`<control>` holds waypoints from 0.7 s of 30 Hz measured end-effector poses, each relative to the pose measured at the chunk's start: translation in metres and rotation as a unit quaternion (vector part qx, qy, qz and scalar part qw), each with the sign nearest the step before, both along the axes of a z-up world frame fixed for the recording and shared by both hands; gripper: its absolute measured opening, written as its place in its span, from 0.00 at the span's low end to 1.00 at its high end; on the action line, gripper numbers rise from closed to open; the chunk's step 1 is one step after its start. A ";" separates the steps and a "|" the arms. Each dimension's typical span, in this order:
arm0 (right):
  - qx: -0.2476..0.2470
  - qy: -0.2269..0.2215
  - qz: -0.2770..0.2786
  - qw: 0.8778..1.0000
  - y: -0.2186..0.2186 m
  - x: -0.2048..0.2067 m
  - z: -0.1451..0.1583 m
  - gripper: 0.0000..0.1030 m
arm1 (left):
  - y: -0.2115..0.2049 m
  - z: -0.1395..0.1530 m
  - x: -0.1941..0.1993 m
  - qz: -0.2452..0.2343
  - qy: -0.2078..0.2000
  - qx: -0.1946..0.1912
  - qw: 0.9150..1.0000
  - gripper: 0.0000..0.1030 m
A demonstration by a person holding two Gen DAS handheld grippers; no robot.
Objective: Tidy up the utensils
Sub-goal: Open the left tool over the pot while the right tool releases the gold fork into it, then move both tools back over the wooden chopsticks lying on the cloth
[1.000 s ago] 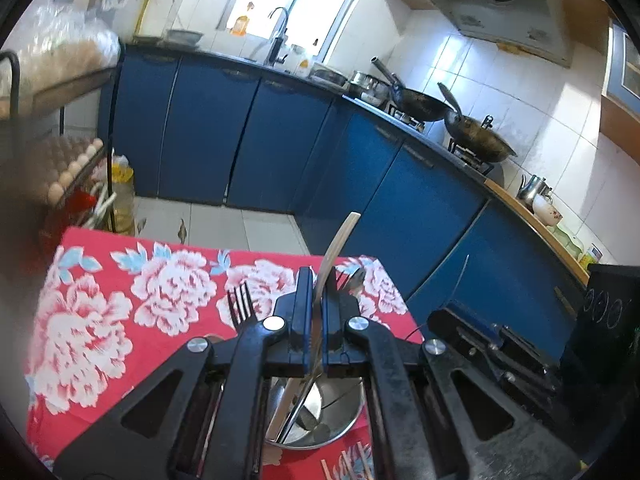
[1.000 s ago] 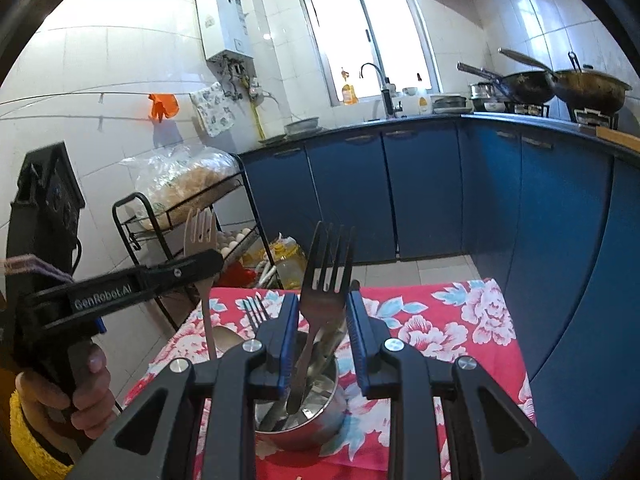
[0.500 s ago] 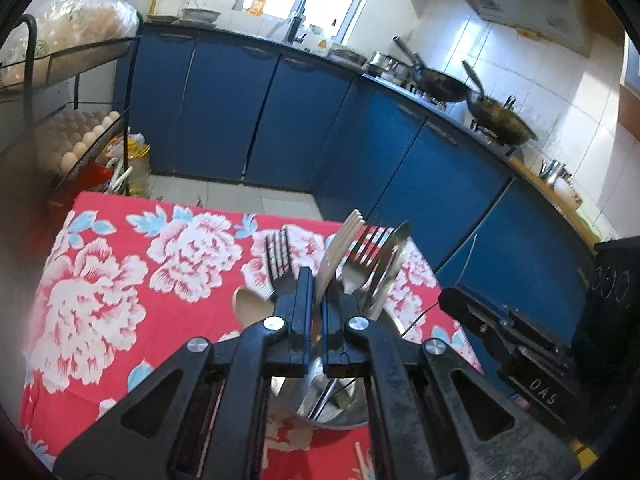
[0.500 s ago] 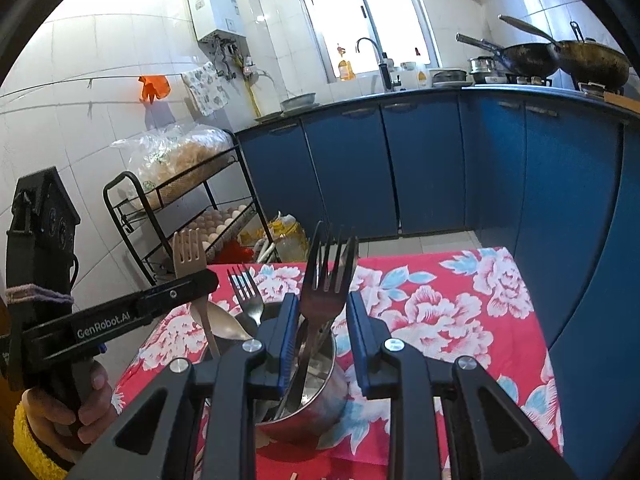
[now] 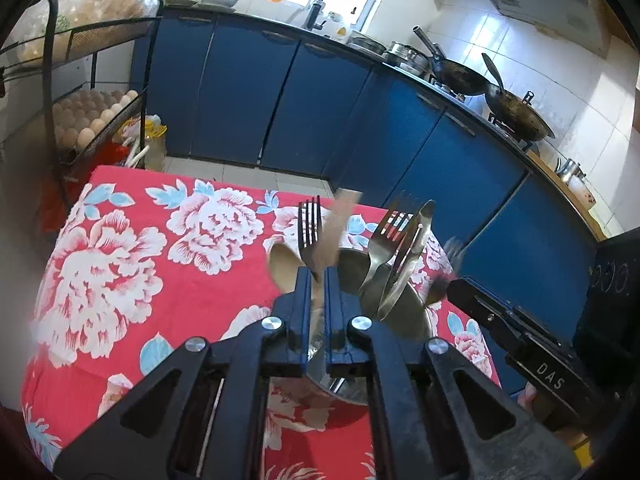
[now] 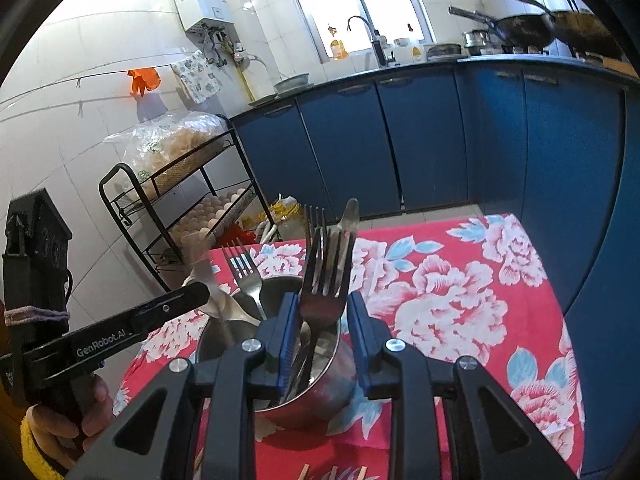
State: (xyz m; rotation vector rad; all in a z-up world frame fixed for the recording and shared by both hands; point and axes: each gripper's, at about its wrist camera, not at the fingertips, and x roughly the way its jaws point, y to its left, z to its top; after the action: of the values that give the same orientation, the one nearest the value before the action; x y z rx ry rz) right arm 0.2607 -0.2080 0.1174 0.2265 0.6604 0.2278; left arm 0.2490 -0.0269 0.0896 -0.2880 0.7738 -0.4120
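Both grippers tilt downward over a steel cup on the red floral tabletop. The left gripper has its fingers closed on a pale wooden fork. The right gripper has its fingers partly open around a metal fork standing in the cup; contact unclear.

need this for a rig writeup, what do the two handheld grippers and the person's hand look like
Both grippers are black plastic with triangular cut-outs, silver round bolts and blue ribbed pads on the fingers. The left gripper has white "GenRobot.AI" lettering along its side and a boxy black body behind. The right gripper shows white "DAS" lettering. The person's hand has a yellow knitted cuff at the wrist.
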 end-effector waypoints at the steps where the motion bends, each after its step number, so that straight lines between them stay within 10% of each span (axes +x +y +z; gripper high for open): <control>1: 0.002 0.001 -0.001 1.000 -0.001 0.000 0.001 0.27 | 0.002 0.001 -0.001 0.001 0.001 -0.002 1.000 0.00; 21: 0.035 0.005 0.017 0.999 0.004 -0.046 0.044 0.31 | 0.024 0.029 -0.048 0.004 0.007 0.037 0.999 0.15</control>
State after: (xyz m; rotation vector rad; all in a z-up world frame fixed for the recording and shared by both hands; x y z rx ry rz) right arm 0.2151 -0.2041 0.1614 0.2849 0.6666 0.2825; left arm 0.2006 -0.0030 0.1185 -0.2258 0.8003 -0.3726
